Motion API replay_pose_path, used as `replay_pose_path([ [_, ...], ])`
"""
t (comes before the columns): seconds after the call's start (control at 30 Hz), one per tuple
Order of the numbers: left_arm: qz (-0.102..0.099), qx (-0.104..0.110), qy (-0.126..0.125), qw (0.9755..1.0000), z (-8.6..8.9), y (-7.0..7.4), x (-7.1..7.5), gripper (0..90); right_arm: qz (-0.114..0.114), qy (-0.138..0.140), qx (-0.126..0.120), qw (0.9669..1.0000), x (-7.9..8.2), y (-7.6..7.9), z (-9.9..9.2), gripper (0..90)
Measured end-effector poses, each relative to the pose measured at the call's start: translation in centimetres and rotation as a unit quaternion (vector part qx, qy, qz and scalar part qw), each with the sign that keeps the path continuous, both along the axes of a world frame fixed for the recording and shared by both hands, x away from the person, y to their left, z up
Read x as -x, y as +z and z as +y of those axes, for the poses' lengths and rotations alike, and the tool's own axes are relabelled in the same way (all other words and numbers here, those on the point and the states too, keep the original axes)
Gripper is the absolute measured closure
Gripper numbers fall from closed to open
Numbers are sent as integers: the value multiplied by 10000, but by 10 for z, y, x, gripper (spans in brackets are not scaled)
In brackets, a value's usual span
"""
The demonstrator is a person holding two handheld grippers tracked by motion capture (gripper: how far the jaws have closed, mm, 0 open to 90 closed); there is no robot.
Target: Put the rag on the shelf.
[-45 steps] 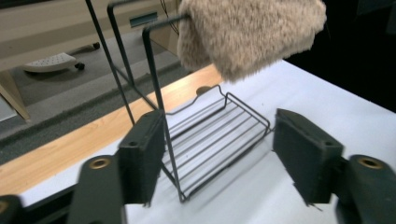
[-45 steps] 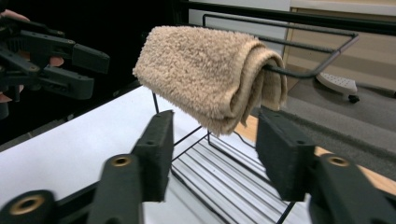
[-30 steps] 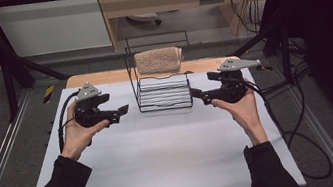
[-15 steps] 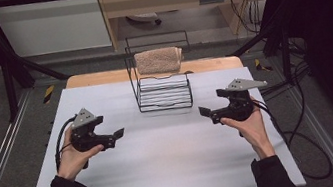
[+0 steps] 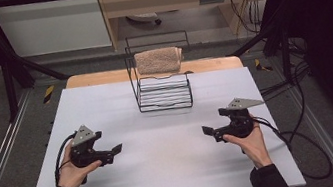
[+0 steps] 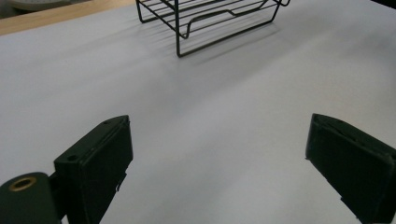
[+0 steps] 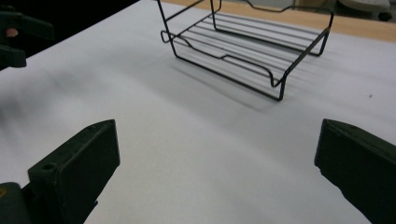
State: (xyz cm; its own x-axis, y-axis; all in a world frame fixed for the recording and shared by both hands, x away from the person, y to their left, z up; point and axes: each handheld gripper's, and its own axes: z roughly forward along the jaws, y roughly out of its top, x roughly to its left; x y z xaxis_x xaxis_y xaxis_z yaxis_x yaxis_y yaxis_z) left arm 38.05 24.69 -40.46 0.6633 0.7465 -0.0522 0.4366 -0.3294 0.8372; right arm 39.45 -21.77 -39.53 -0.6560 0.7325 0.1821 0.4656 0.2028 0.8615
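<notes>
A black wire rack (image 5: 163,91) stands at the back middle of the white table (image 5: 167,174), with a beige towel (image 5: 158,60) draped over its tall back rail. My left gripper (image 5: 114,151) is held low over the table's near left, open and empty. Its jaws have just been opening. My right gripper (image 5: 208,132) is held at the near right, also open, its jaws having just opened further with nothing between them. In the left gripper view, its gripper (image 6: 219,163) faces the rack (image 6: 210,23) across bare table. The right gripper (image 7: 217,172) faces the rack (image 7: 243,51) too.
A wooden strip (image 5: 96,79) runs along the table's far edge. Black frame bars (image 5: 14,72) and cables (image 5: 304,142) flank the table on the floor. The left gripper (image 7: 14,37) shows far off at the top left of the right gripper view.
Both hands have come down and back toward the near edge, away from the rack's sides. Both pairs of jaws stand wider than before.
</notes>
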Motion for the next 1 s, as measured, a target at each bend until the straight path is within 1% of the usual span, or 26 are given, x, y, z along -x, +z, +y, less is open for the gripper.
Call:
replay_pose_path([
  [0.1, 34, -40, -19, 10000, 3, -7, 4, 75, 94, 37, 47, 9999, 4, -12, -2, 6],
  [0.2, 28, -81, -16, 10000, 6, -13, 7, 75, 178, 63, 100, 9998, 8, -21, -6, 6],
  [0.27, 43, -69, -8, 10000, 9, -16, 9, 74, 211, 114, 171, 9996, 11, -27, -9, 6],
  [0.33, 35, -112, -1, 9999, 10, -19, 10, 75, 260, 156, 201, 9993, 14, -32, -12, 6],
  [0.4, 21, -123, -16, 9999, 11, -21, 11, 73, 325, 132, 228, 9991, 17, -37, -15, 6],
  [0.6, 31, -244, -71, 9997, 14, -27, 15, 67, 387, 216, 185, 9988, 23, -44, -25, 7],
  [0.7, 41, -216, -74, 9997, 17, -29, 18, 65, 441, 195, 120, 9988, 26, -48, -31, 6],
  [0.77, 51, -167, -49, 9998, 19, -30, 19, 64, 458, 191, 142, 9987, 28, -50, -34, 7],
  [0.93, 91, -172, -57, 9998, 21, -34, 21, 61, 467, 161, 139, 9987, 29, -53, -37, 6],
  [1.0, 94, -191, -55, 9998, 22, -35, 22, 61, 503, 173, 128, 9985, 30, -53, -36, 6],
])
